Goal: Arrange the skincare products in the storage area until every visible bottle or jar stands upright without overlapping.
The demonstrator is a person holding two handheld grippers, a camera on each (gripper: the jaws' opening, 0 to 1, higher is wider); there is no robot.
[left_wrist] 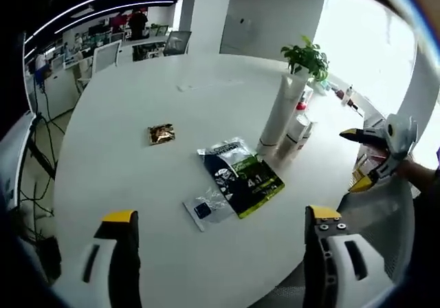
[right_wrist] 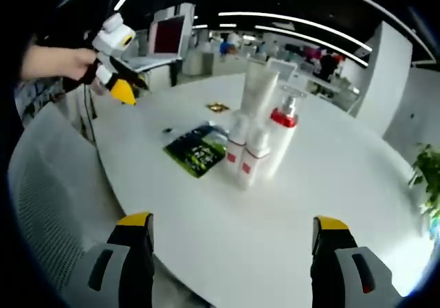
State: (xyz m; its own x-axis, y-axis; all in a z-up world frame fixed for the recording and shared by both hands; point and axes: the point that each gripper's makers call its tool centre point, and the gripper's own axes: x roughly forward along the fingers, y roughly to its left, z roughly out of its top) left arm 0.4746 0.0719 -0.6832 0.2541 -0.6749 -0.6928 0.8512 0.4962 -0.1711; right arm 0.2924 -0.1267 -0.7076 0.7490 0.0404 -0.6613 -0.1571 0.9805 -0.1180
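Upright and close together on the white round table (right_wrist: pixel 330 184) are a tall white tube (right_wrist: pixel 258 88), a pump bottle with a red collar (right_wrist: pixel 282 136) and two small white bottles with red labels (right_wrist: pixel 237 143) (right_wrist: pixel 253 160). In the left gripper view the tube (left_wrist: pixel 282 112) and the small bottles (left_wrist: pixel 299 128) stand at the right. My left gripper (left_wrist: pixel 223 215) is open over the table's near edge, well short of them. My right gripper (right_wrist: pixel 232 220) is also open with nothing in it, facing the group from the other side. A hand holds each gripper: the right gripper (left_wrist: pixel 354 158) and the left gripper (right_wrist: pixel 127 84).
A dark green sachet pack (left_wrist: pixel 240 177) lies flat beside a small clear sachet (left_wrist: pixel 206 208), and a gold packet (left_wrist: pixel 161 134) lies farther off. The pack (right_wrist: pixel 197 150) sits left of the bottles. A grey mesh chair (right_wrist: pixel 48 184) stands by the table edge. A potted plant (left_wrist: pixel 306 57) is behind.
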